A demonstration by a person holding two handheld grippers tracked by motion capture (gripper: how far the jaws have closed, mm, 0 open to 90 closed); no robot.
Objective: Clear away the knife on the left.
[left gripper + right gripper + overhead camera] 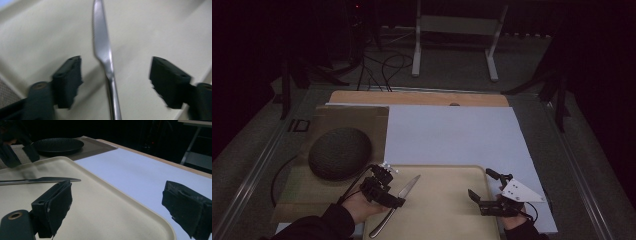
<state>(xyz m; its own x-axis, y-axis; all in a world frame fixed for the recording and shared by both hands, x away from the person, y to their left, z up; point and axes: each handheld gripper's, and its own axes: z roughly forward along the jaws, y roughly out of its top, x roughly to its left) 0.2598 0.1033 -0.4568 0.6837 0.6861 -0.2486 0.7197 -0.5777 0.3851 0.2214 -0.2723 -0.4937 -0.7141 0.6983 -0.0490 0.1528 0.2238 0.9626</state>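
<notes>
Nearest the person, at about 6 o'clock on the table, the cream tray (452,210) is sitting with its near edge running out of the bottom of the high view.

Left gripper (384,186): hovering over the tray's left part, at roughly 7 o'clock from the tray's middle. Jaws standing wide apart, released. In the left gripper view the table knife (103,50) is lying between the two black jaws, with tray surface showing on either side of it and neither pad touching it. Left gripper (115,75) is pointing along the knife, blade running away toward 12 o'clock in that view.

Knife (402,200) is lying flat on the tray, handle toward the person, blade tip pointing to about 1 o'clock. In the right gripper view the knife (40,180) is showing at 9 o'clock, flat on the tray (100,215).

Right gripper (493,192): sitting over the tray's right edge, at about 4 o'clock from the tray's middle, grey three-cornered plate on top. Jaws gaping, nothing between them. Right gripper (117,205) is looking across the tray's corner onto the white sheet (150,177).

Farther out, the white sheet (457,135) is spreading from 12 to 2 o'clock beyond the tray. At about 10 o'clock the dark round plate (340,152) is resting on a brown mat (357,117), near the left gripper but apart from it. Plate (58,145) also visible far off at 11 o'clock in the right gripper view.
</notes>
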